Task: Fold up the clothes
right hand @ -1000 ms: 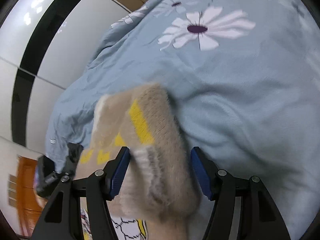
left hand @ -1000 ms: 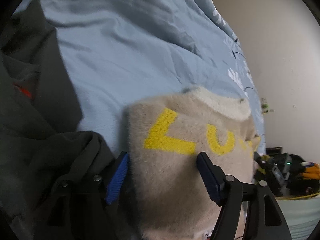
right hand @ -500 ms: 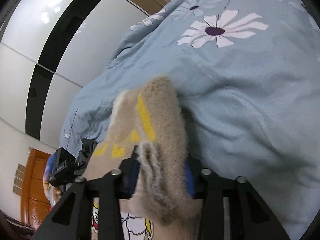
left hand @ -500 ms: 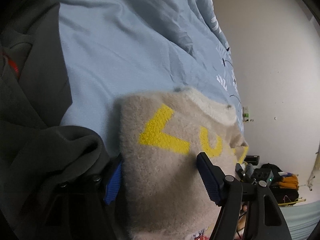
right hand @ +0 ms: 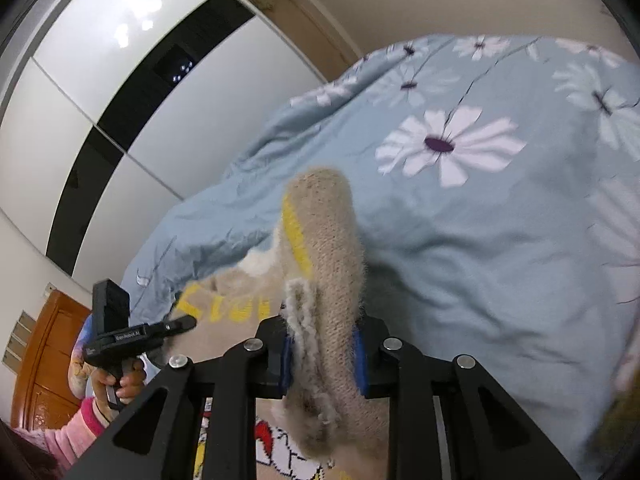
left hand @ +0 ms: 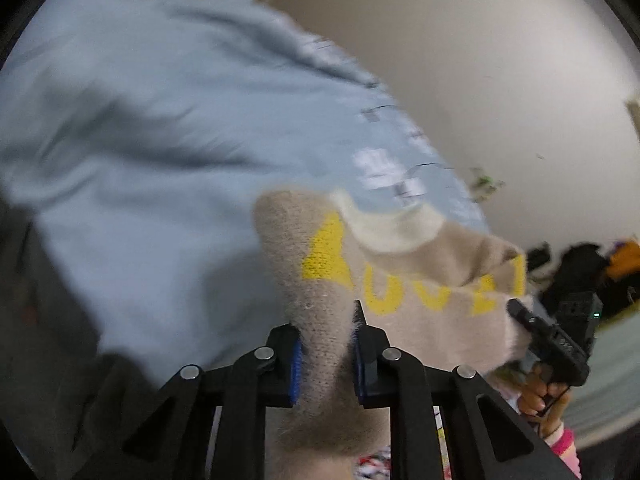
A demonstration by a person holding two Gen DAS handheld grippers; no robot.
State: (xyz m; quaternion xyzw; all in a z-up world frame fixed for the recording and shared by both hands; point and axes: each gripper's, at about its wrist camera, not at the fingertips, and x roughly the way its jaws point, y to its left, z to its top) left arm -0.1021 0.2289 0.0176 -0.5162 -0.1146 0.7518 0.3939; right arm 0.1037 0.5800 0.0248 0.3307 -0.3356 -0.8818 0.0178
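Both tools are now clamped on the sweater. A second ago each straddled it with blue pads wide apart; the right tool closed first, half a second back, and the left tool has closed since. Each pinches a bunched fold of the beige knit, and the stretch between them, with its yellow letters and cream collar, hangs off the bed instead of lying flat on it. The left view is smeared, so that hand appears to be moving fast. My reading: the grasp step is done and the lift for the next fold, or a carry, has begun.

Around it: a dark garment lies heaped at the bed's left edge, just beside where the sweater lay, and could get swept up if the sweater is laid back there. Wardrobe doors stand beyond the bed, well clear. Nothing else blocks the flowered cover ahead.
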